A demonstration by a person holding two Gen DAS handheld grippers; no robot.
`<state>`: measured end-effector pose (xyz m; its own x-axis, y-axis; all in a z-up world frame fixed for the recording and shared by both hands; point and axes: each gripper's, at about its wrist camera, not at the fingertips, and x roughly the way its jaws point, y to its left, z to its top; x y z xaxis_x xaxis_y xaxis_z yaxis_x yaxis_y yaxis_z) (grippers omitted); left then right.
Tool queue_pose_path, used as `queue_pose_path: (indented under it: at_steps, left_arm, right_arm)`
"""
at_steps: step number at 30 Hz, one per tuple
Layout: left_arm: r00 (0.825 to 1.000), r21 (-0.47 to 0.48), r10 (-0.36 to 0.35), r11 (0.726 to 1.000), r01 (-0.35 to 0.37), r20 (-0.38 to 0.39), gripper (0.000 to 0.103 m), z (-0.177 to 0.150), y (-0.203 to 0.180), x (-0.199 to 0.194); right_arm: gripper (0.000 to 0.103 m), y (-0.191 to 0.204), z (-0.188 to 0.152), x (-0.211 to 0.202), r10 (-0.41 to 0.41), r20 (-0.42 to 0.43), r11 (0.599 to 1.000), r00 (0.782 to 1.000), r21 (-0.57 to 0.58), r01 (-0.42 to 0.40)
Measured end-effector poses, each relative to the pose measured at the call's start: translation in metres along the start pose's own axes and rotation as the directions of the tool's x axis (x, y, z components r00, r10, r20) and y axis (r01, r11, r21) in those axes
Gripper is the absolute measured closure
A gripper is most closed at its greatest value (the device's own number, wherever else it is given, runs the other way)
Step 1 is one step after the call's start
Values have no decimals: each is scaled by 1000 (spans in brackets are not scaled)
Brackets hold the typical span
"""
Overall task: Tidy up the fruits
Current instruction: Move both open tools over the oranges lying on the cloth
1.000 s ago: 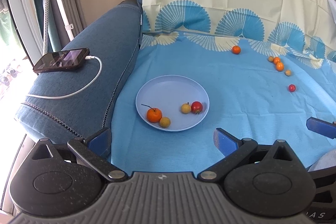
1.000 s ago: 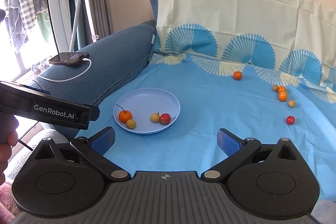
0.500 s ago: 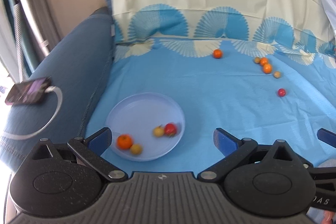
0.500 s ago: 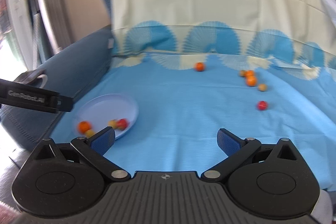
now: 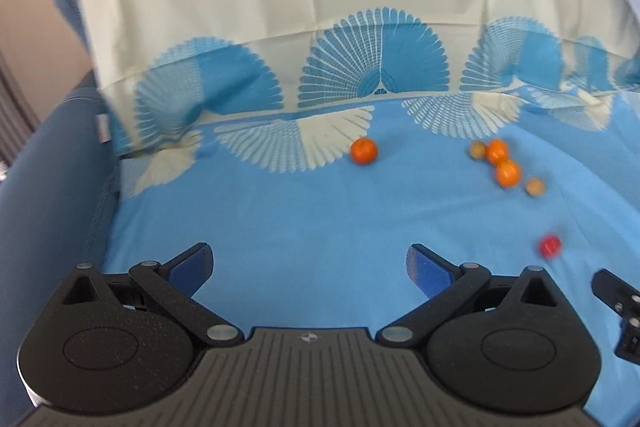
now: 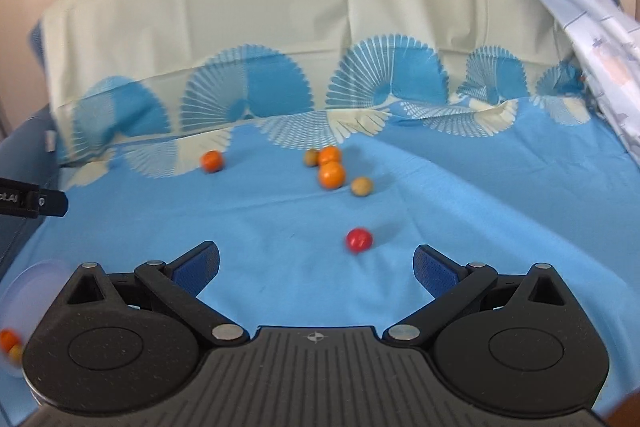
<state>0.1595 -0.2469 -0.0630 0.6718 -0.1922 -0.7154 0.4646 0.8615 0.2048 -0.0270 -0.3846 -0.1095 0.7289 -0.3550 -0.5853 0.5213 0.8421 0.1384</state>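
Note:
Loose fruits lie on the blue cloth: a lone orange (image 5: 364,151) (image 6: 211,161), two touching oranges (image 5: 507,172) (image 6: 331,174), two tan fruits (image 5: 535,186) (image 6: 361,185) and a red fruit (image 5: 550,245) (image 6: 359,239). My left gripper (image 5: 310,267) is open and empty, well short of the fruits. My right gripper (image 6: 316,263) is open and empty, the red fruit just ahead between its jaws' line. The pale blue plate (image 6: 24,291) with fruit shows only at the right wrist view's lower left edge.
The sofa backrest, draped in cream and blue fan-print cloth (image 5: 320,27) (image 6: 280,47), rises behind the fruits. A blue sofa arm (image 5: 44,187) stands at the left. A pale sheet (image 6: 580,27) hangs at the right.
Both grippers have swung right and forward, away from the plate toward the loose fruits. The plate and phone have left the left wrist view. Both grippers stay open.

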Motion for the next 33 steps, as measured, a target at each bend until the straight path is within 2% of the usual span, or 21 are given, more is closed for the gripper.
queue_pose_path:
  at_steps: [3, 8, 12, 17, 19, 20, 21, 22, 23, 24, 29, 33]
  left_arm:
    - [1000, -10, 0, 1000, 0, -30, 0, 33, -12, 68]
    - [993, -61, -53, 997, 46, -107, 0, 69, -20, 167]
    - [988, -77, -92, 994, 83, -127, 0, 80, -25, 213]
    - [981, -51, -86, 996, 78, -173, 0, 89, -36, 252]
    - [978, -53, -100, 994, 92, -183, 2, 92, -37, 258]
    - [979, -58, -105, 994, 96, -177, 19, 93, -38, 259]
    - [977, -64, -114, 993, 104, -182, 34, 94, -38, 259]
    - [969, -78, -152, 987, 139, -196, 58, 96, -36, 258]
    - [969, -89, -152, 987, 137, -196, 62, 98, -35, 255]
    - [968, -92, -155, 986, 139, -196, 62, 99, -34, 252]
    - [972, -90, -171, 983, 158, -163, 62, 91, -23, 214]
    - [973, -76, -197, 979, 189, -122, 62, 71, -10, 154]
  right_arm:
    - [1, -10, 22, 60, 0, -32, 1000, 1000, 14, 1]
    - [1, -14, 48, 160, -29, -96, 999, 995, -19, 27]
    - [1, -10, 59, 218, -24, -129, 997, 991, -80, 14]
    - [1, -11, 67, 263, -48, -181, 993, 982, -114, 28]
    - [2, -14, 65, 270, -34, -205, 995, 978, -100, 13]
    - [5, -14, 64, 270, -29, -207, 994, 978, -106, 7]
    - [16, -12, 62, 268, -36, -194, 992, 980, -125, 11]
    - [26, -10, 61, 265, -24, -178, 989, 984, -150, -3]
    - [55, -7, 61, 261, -9, -161, 984, 987, -175, -20]
    - [64, -4, 61, 258, 2, -157, 980, 988, -194, -33]
    - [64, 3, 61, 239, 2, -136, 978, 991, -208, -31]
    - [64, 7, 68, 189, 57, -79, 984, 995, -167, -70]
